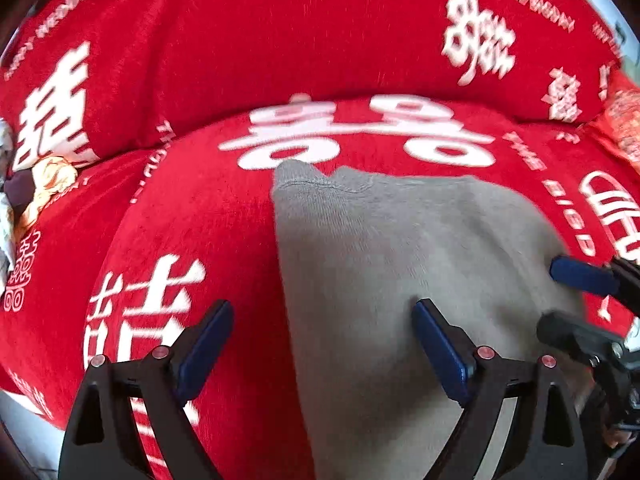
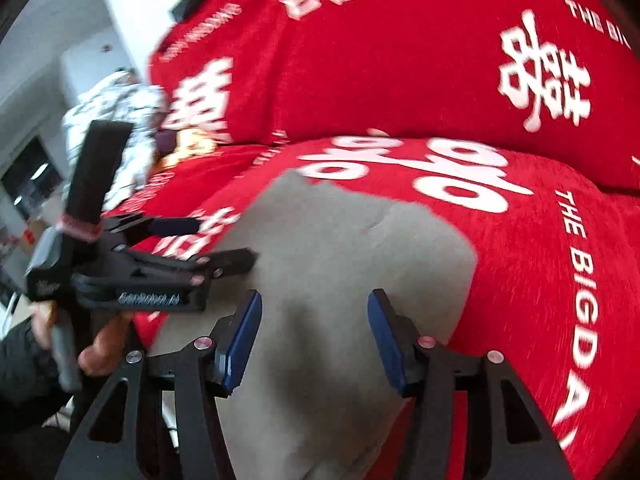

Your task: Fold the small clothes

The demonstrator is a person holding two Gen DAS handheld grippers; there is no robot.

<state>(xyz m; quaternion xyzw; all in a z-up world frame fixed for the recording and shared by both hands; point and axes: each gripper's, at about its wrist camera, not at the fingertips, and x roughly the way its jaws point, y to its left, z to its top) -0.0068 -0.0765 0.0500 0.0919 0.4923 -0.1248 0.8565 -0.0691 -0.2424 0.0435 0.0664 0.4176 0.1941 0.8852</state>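
A grey garment (image 1: 400, 260) lies spread flat on a red cover with white lettering (image 1: 192, 220). One hemmed corner of the garment points to the back. My left gripper (image 1: 320, 312) hangs over the garment's left edge with its blue pads wide apart and nothing between them. In the right wrist view the same grey garment (image 2: 340, 248) fills the middle. My right gripper (image 2: 316, 300) stands open just above it, pinching no cloth. The left gripper (image 2: 212, 240) shows side-on at the garment's left edge, and the right gripper (image 1: 568, 302) at its right edge.
A red back cushion (image 2: 400, 60) rises behind the seat. Patterned white cloth (image 2: 116, 120) and an orange-yellow item (image 1: 52, 176) lie at the left end. An orange patterned thing (image 1: 624, 128) sits at the right. A person's hand (image 2: 104, 348) holds the left tool.
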